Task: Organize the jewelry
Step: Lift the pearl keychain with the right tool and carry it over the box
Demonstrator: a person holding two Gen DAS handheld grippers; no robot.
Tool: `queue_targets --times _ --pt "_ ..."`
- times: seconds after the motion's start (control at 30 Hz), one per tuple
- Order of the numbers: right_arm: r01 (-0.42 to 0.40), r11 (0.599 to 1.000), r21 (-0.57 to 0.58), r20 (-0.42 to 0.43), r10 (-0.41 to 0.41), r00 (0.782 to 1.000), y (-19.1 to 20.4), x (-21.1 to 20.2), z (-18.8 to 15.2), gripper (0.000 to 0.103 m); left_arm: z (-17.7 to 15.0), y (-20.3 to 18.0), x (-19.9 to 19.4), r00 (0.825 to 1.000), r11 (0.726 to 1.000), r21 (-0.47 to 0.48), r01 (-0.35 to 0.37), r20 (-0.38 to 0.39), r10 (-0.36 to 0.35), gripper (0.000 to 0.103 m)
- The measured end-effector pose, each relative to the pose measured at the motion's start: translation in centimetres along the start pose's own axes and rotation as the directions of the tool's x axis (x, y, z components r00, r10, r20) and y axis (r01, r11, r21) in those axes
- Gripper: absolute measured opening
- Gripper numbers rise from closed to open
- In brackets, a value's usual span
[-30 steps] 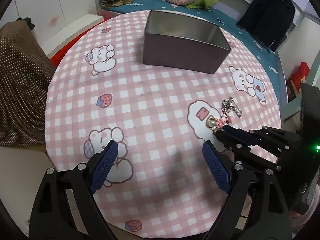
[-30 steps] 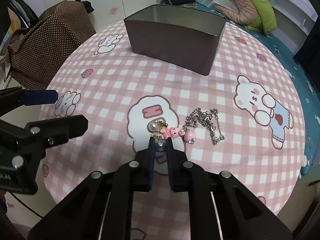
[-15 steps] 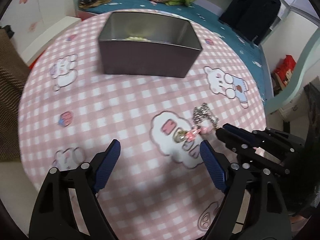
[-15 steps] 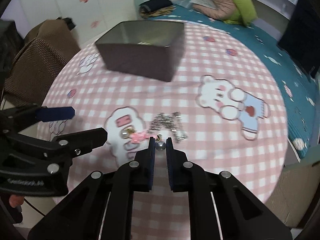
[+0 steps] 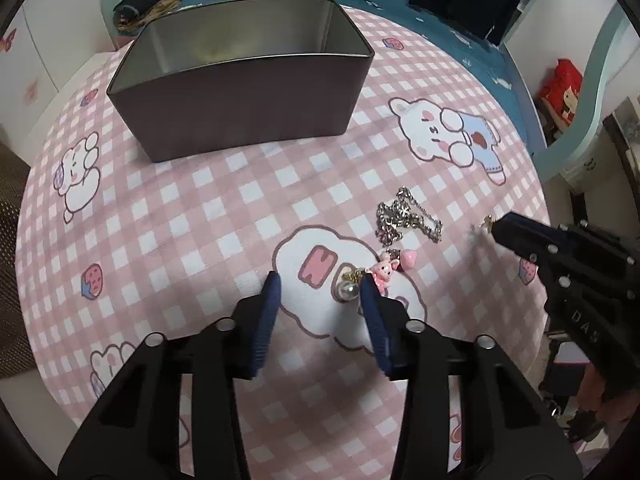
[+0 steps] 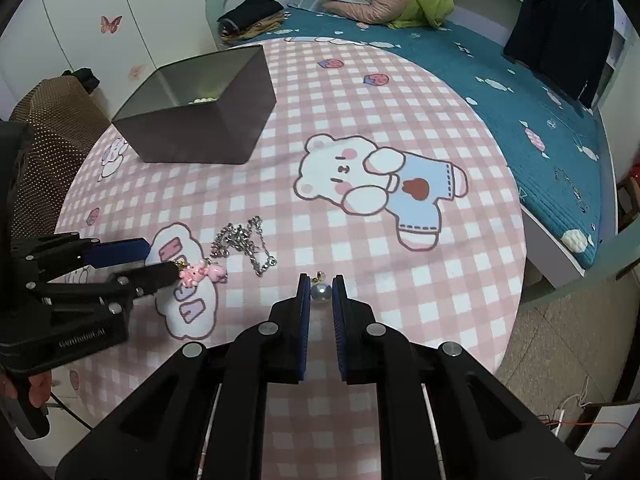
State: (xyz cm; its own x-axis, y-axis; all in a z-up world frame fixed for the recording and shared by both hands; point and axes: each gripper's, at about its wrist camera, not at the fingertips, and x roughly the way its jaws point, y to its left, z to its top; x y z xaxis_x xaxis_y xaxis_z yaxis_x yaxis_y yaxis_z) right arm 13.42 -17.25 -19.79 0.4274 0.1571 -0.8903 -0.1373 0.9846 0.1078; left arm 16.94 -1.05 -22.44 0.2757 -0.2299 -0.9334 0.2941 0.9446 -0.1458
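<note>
My right gripper (image 6: 321,280) is shut on a pearl earring (image 6: 321,292) and holds it just above the tablecloth, right of the other jewelry; it also shows in the left wrist view (image 5: 496,229). My left gripper (image 5: 320,286) is open, low over the cloth, with a second pearl earring (image 5: 347,289) between its fingers and a pink bunny charm (image 5: 382,273) at its right fingertip. A silver chain (image 5: 406,216) lies just beyond. The dark metal tin (image 5: 240,112) stands open at the back; pale beads (image 6: 199,100) lie inside.
The round table has a pink checked cloth (image 5: 200,208) with bear prints. A bed (image 6: 520,92) with clothes lies beyond, a brown dotted cloth (image 6: 44,136) to the left. The table's edge (image 6: 516,280) drops off at the right.
My right gripper lifted one pearl earring and carried it right, away from the charm. My left gripper moved forward and right, down over the other pearl and the pink charm.
</note>
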Motion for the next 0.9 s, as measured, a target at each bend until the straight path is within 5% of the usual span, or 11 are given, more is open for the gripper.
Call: queue_targets --times 0.07,0.23,0.9 --pt "0.003 1.000 -0.003 0.001 -0.003 1.000 0.0 -0.1 0.0 0.010 -0.1 0.0 0.1 1.000 1.000 0.006 -0.007 0.002 0.007 0.024" --pt "0.005 1.000 -0.001 0.007 -0.005 1.000 -0.1 -0.2 0.1 0.010 0.0 0.2 0.1 1.000 1.000 -0.003 -0.002 -0.005 0.002 0.011" --pt "-0.023 0.999 -0.027 0.063 0.025 0.998 0.6 -1.1 2.5 0.010 0.9 1.4 -3.2 0.996 0.998 -0.060 0.002 0.085 0.003 0.011"
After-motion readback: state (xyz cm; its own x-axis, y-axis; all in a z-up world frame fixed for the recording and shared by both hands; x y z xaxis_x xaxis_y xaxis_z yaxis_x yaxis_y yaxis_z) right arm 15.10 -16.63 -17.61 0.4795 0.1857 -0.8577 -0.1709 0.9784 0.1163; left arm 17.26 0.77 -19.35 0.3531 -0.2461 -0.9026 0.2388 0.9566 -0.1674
